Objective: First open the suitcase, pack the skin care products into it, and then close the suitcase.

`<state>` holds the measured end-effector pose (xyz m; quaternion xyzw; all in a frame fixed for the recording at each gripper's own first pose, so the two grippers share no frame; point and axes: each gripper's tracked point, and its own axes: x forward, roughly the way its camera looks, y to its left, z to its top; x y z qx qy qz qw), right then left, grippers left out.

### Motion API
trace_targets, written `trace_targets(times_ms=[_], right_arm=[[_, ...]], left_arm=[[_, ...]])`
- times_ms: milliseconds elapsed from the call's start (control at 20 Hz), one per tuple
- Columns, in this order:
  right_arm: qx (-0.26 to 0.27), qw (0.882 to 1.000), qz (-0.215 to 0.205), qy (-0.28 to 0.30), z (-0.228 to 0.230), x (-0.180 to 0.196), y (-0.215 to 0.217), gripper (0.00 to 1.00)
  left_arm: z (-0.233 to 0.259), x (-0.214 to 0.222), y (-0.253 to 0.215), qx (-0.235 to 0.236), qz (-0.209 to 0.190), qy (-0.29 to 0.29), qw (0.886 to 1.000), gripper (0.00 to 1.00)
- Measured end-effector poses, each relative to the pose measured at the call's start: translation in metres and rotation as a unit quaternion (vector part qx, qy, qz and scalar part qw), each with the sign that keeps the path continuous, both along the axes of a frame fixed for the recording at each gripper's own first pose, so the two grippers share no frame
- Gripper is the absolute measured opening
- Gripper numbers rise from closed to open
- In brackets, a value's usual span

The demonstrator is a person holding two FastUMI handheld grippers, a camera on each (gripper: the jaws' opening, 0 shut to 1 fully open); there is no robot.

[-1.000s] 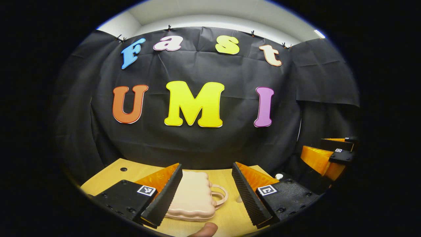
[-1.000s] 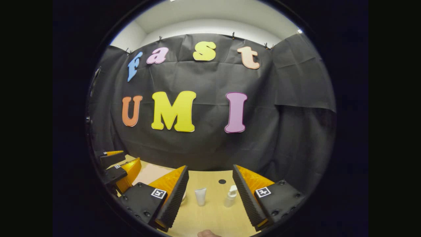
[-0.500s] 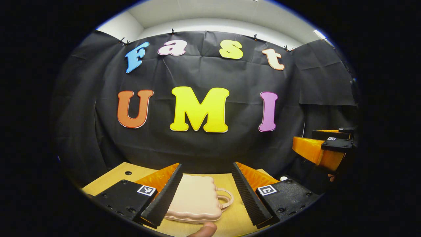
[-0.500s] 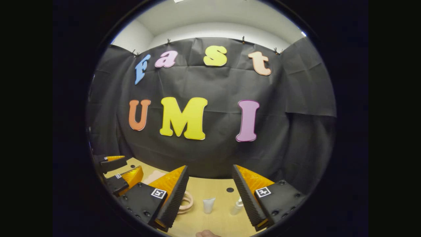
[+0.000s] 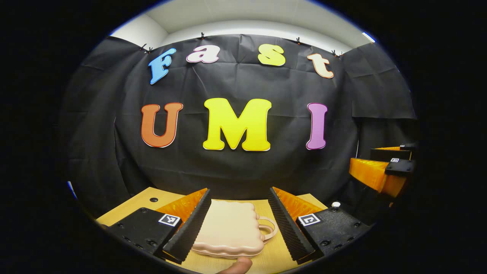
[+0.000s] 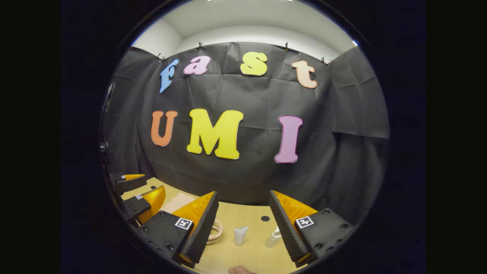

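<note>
So your suitcase (image 5: 228,228) is lying flat and closed on the wooden table (image 5: 129,205), that little pale pink scalloped one, with its loop handle (image 5: 268,228) sticking out to the right in the left gripper view; it's sitting right in the gap between your left gripper (image 5: 239,222) fingers, but they're not touching it, the jaws are standing wide apart above it; there's a fingertip (image 5: 237,265) of yours poking in at the bottom edge, just in front of the case.

Over in the right gripper view you're catching the same handle (image 6: 215,231) peeking out beside your near finger, and a bit of the pink lid (image 6: 179,201) further left; the skin care stuff is standing just to the right of it: a small white tube (image 6: 240,235) upright on its cap, and near it a little pump bottle (image 6: 273,238), which is looking tilted to me, though that could just be the fisheye; both are sitting between your right gripper (image 6: 243,222) fingers, well clear of them, and those jaws are spread wide too, gripping nothing.

Your left gripper (image 6: 139,194) is also showing at the far left of that view, hanging over the case.
</note>
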<state>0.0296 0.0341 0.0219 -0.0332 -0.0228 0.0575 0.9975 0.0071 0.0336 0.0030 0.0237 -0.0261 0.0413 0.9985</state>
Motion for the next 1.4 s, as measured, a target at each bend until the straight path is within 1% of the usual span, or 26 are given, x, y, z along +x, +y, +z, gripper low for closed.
trace_targets(times_ms=[100,200,250,300,450,550,600,700,800,850,900,1050,1150,1250,1350,1400], right_arm=[[-0.008,1.000,-0.015,-0.005,-0.001,-0.002,-0.015,0.80],[-0.018,0.999,-0.030,0.000,-0.012,-0.003,-0.033,0.79],[-0.025,0.999,-0.041,0.006,-0.020,-0.004,-0.046,0.78],[-0.030,0.998,-0.050,0.010,-0.025,-0.006,-0.056,0.80],[-0.046,0.996,-0.072,0.015,-0.039,-0.012,-0.089,0.80],[-0.043,0.996,-0.080,0.023,-0.049,-0.016,-0.109,0.79],[-0.036,0.996,-0.083,0.026,-0.050,-0.016,-0.119,0.79],[-0.031,0.995,-0.091,0.025,-0.052,-0.014,-0.137,0.80],[-0.030,0.994,-0.097,0.028,-0.058,-0.008,-0.154,0.79],[-0.026,0.995,-0.096,0.032,-0.062,-0.006,-0.161,0.80],[-0.020,0.995,-0.095,0.035,-0.067,-0.002,-0.166,0.79],[0.004,0.995,-0.096,0.033,-0.073,0.006,-0.186,0.80],[0.017,0.995,-0.090,0.039,-0.085,0.015,-0.194,0.80],[0.028,0.994,-0.090,0.053,-0.097,0.026,-0.208,0.79],[0.034,0.993,-0.089,0.065,-0.110,0.035,-0.221,0.79],[0.035,0.993,-0.090,0.071,-0.115,0.039,-0.228,0.80]], left_arm=[[-0.009,0.007,0.004,0.029,0.003,-0.006,1.000,0.96],[-0.031,0.017,0.006,0.077,0.005,0.001,0.997,0.96],[-0.048,0.022,0.005,0.098,0.000,0.013,0.995,0.96],[-0.064,0.026,0.007,0.116,0.000,0.025,0.993,0.96],[-0.105,0.036,0.002,0.150,-0.008,0.062,0.987,0.98],[-0.131,0.042,-0.005,0.179,-0.010,0.082,0.980,0.98],[-0.143,0.044,-0.008,0.196,-0.011,0.095,0.976,0.98],[-0.158,0.053,-0.022,0.236,-0.019,0.102,0.966,0.98],[-0.169,0.062,-0.035,0.302,-0.020,0.102,0.948,0.98],[-0.173,0.069,-0.043,0.337,-0.023,0.099,0.936,0.98],[-0.179,0.071,-0.051,0.369,-0.029,0.099,0.924,0.98],[-0.206,0.083,-0.075,0.443,-0.050,0.120,0.887,0.98],[-0.225,0.093,-0.078,0.493,-0.045,0.148,0.856,0.97],[-0.244,0.103,-0.075,0.542,-0.028,0.180,0.820,0.97],[-0.258,0.114,-0.068,0.577,-0.013,0.212,0.789,0.93],[-0.261,0.120,-0.067,0.596,-0.007,0.221,0.772,0.88]])
